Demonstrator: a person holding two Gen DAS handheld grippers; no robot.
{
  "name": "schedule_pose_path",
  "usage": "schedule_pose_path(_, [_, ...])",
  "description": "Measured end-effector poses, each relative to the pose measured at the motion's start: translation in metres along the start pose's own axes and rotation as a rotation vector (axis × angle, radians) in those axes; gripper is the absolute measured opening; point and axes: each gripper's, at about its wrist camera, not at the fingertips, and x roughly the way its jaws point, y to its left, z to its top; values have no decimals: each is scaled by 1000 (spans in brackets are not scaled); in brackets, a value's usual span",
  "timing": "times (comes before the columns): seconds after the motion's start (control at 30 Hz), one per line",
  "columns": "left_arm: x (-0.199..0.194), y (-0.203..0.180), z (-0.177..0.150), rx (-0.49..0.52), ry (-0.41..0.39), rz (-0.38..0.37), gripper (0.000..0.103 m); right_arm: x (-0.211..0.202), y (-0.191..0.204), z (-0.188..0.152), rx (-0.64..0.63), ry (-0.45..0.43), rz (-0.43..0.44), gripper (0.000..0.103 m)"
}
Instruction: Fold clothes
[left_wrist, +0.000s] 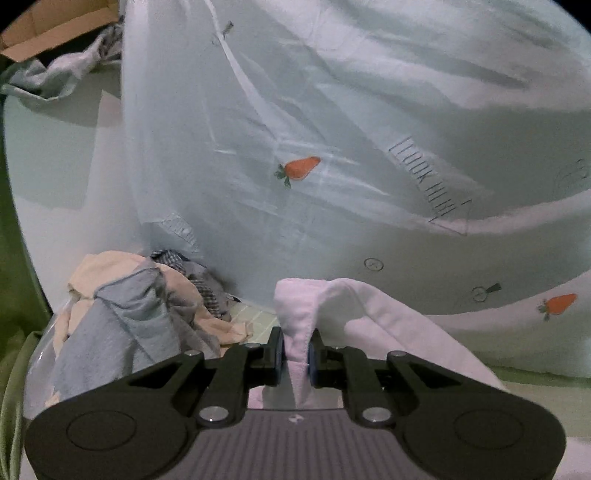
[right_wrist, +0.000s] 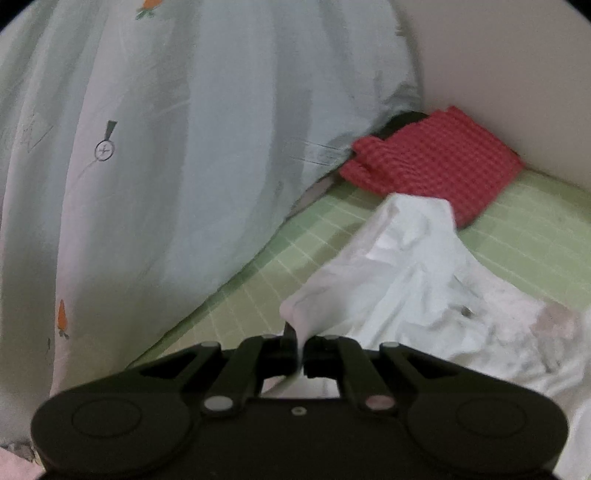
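A white garment (left_wrist: 373, 317) rises in a bunched fold between the fingers of my left gripper (left_wrist: 297, 354), which is shut on it; its cloth trails off to the right and under the gripper body. In the right wrist view the same white garment (right_wrist: 417, 280) lies crumpled over the green checked sheet (right_wrist: 266, 280), and my right gripper (right_wrist: 301, 354) is shut on a thin pinch of its edge. The part of the cloth below each gripper is hidden.
A large pale quilt with carrot prints (left_wrist: 295, 166) bulks up behind both grippers. A heap of beige, blue and checked clothes (left_wrist: 147, 306) sits at the left. A folded red knit (right_wrist: 432, 170) lies by the wall (right_wrist: 517, 74). A cardboard box (left_wrist: 48, 26) stands far left.
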Motion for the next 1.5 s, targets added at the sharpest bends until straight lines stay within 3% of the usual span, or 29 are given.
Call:
schedule_pose_path(0.13, [59, -25, 25, 43, -3, -9, 16, 45, 33, 31, -57, -11, 45, 3])
schedule_pose_path(0.2, [107, -42, 38, 40, 28, 29, 30, 78, 54, 50, -52, -6, 61, 7])
schedule_pose_path(0.23, [131, -49, 44, 19, 58, 54, 35, 98, 64, 59, -39, 3, 59, 12])
schedule_pose_path(0.3, [157, -47, 48, -70, 140, 84, 46, 126, 84, 73, -38, 8, 31, 46])
schedule_pose_path(0.33, [159, -40, 43, -118, 149, 73, 52, 133, 94, 76, -56, 2, 1, 48])
schedule_pose_path(0.37, [158, -31, 34, -158, 147, 56, 71, 129, 101, 73, -85, -18, 5, 51])
schedule_pose_path(0.4, [157, -23, 21, -180, 150, 54, 82, 123, 106, 68, -116, -41, 16, 62])
schedule_pose_path(0.47, [159, -7, -8, -185, 206, 87, 81, 112, 110, 49, -190, -45, 28, 72])
schedule_pose_path(0.6, [163, 24, -67, -248, 365, 135, 81, 108, 104, -10, -316, 85, -27, 71])
schedule_pose_path(0.73, [161, 40, -94, -302, 404, 139, 80, 100, 93, -51, -320, 189, -43, 70])
schedule_pose_path(0.83, [169, 40, -99, -326, 403, 101, 80, 95, 90, -67, -300, 244, -38, 70])
schedule_pose_path(0.93, [186, 34, -98, -327, 407, 99, 78, 92, 94, -75, -324, 265, -44, 70])
schedule_pose_path(1.03, [201, 29, -98, -324, 426, 101, 59, 90, 98, -74, -334, 265, -53, 70])
schedule_pose_path(1.07, [205, 29, -99, -324, 438, 105, 39, 90, 99, -73, -334, 263, -55, 70])
schedule_pose_path(1.1, [209, 29, -101, -323, 452, 119, 7, 89, 101, -72, -335, 261, -58, 70])
schedule_pose_path(1.13, [213, 30, -103, -322, 460, 131, 3, 88, 101, -71, -337, 258, -61, 70])
schedule_pose_path(1.37, [210, 51, -90, -283, 356, 184, 2, 76, 96, -70, -334, 249, -77, 68])
schedule_pose_path(1.5, [208, 70, -80, -328, 360, 215, 4, 63, 82, -70, -311, 245, -95, 68])
